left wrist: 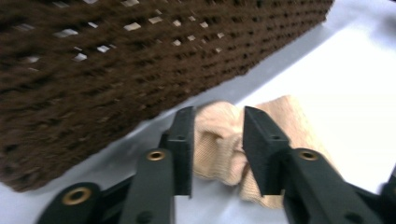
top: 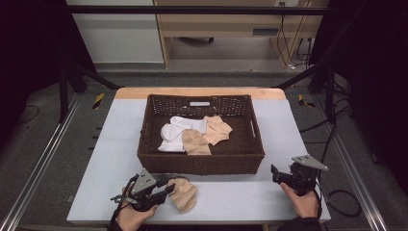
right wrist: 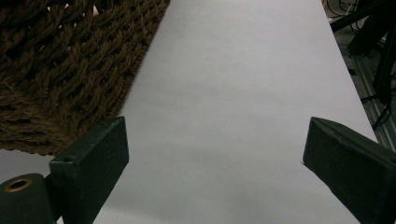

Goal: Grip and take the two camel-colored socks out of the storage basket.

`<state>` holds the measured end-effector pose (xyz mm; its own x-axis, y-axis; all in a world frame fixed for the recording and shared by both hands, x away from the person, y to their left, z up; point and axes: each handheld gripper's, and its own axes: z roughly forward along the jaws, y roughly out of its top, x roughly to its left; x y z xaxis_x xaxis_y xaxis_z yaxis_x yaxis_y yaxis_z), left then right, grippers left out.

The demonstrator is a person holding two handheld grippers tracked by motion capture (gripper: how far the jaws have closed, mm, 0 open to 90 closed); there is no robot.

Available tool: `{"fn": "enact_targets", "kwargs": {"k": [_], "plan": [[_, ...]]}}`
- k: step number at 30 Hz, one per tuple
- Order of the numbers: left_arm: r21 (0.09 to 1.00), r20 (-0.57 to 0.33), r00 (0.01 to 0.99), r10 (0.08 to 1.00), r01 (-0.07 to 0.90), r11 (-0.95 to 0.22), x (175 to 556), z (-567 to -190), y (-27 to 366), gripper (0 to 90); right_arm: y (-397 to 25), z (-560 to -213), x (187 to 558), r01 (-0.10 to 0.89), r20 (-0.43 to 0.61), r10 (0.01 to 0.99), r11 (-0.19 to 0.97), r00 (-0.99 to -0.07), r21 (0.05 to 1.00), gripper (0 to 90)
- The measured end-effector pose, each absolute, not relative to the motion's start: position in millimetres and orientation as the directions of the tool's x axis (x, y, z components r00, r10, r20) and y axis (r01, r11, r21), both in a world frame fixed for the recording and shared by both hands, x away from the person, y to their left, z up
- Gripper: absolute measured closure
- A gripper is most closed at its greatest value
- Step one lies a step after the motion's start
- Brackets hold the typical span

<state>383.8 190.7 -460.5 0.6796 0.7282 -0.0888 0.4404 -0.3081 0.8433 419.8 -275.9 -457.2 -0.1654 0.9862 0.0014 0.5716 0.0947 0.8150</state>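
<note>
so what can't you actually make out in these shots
- Left gripper grip: in the left gripper view its jaws flank the tan sock, but blur hides whether they pinch it.
- Same sock in the high view: its left end is covered by the gripper.
- Socks in the basket: white and tan ones overlap, so no count.
- Basket in the right gripper view: cut off by the frame edges.

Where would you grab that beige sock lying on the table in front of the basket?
Probably at the bunched end of the sock nearest the left gripper, coming in low from the person's side. The folds stand up off the table there, so the jaws can close around them.
</note>
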Motion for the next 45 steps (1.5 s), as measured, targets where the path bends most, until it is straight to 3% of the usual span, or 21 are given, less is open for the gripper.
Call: {"fn": "enact_targets", "kwargs": {"k": [5,21,45], "plan": [[0.865,-0.104,0.661,0.743,0.429,-0.26,383,-449,197,54.5,-276,-457,420,0.57,-0.003,0.986,0.1,-0.168,0.816,7.1],[0.935,-0.101,0.617,0.78,0.328,-0.138,395,-388,209,49.6,-279,-455,419,0.563,0.012,0.988,0.077,-0.153,0.823,7.1],[0.952,-0.024,0.557,0.83,0.266,-0.15,501,-318,173,48.8,-285,-456,422,0.555,0.044,0.989,0.042,-0.141,0.831,4.4]]}}
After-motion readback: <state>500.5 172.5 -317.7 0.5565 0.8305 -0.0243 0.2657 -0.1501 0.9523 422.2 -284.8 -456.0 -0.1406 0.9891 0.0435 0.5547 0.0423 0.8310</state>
